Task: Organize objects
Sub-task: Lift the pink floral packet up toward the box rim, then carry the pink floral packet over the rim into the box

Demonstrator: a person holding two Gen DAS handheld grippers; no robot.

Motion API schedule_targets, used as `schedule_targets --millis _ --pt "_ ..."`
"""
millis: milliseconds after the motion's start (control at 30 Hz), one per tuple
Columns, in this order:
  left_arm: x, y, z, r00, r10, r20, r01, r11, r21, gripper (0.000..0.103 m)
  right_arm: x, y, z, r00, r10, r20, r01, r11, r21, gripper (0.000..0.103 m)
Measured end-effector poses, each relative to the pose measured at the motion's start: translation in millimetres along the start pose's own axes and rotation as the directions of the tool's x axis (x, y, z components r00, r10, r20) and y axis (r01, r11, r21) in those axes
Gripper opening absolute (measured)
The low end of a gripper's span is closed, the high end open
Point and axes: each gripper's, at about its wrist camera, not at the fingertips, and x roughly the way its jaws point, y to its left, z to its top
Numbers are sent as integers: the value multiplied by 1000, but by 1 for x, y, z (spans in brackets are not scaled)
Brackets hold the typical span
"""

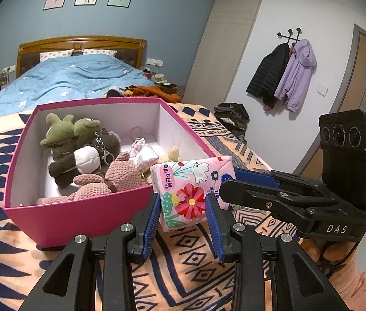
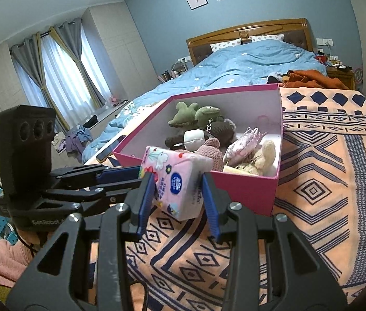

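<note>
A pink flowered tissue pack (image 1: 192, 189) is held in the air just in front of the pink box (image 1: 79, 211), above the patterned blanket. My left gripper (image 1: 184, 203) is shut on one end of the pack. My right gripper (image 2: 177, 185) is shut on the other end of the same pack (image 2: 176, 178); it enters the left wrist view from the right (image 1: 231, 178). The box (image 2: 245, 189) holds several plush toys, among them a green frog (image 1: 66, 132), a pink knitted one (image 1: 107, 178) and a cream bear (image 2: 263, 158).
The box stands on an orange and navy patterned blanket (image 2: 325, 181) at the foot of a bed with a blue duvet (image 2: 247, 64). Orange clothes (image 2: 310, 77) lie behind the box. Coats (image 1: 284, 75) hang on the right wall. Clothes lie on the floor near the curtains (image 2: 76, 137).
</note>
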Motion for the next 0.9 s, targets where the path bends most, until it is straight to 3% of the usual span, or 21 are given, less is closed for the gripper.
schedule_targets --millis 900 --pt "10 -3 19 1000 22 18 -22 1000 17 35 1 -13 15 1000 3 25 -4 1000 17 41"
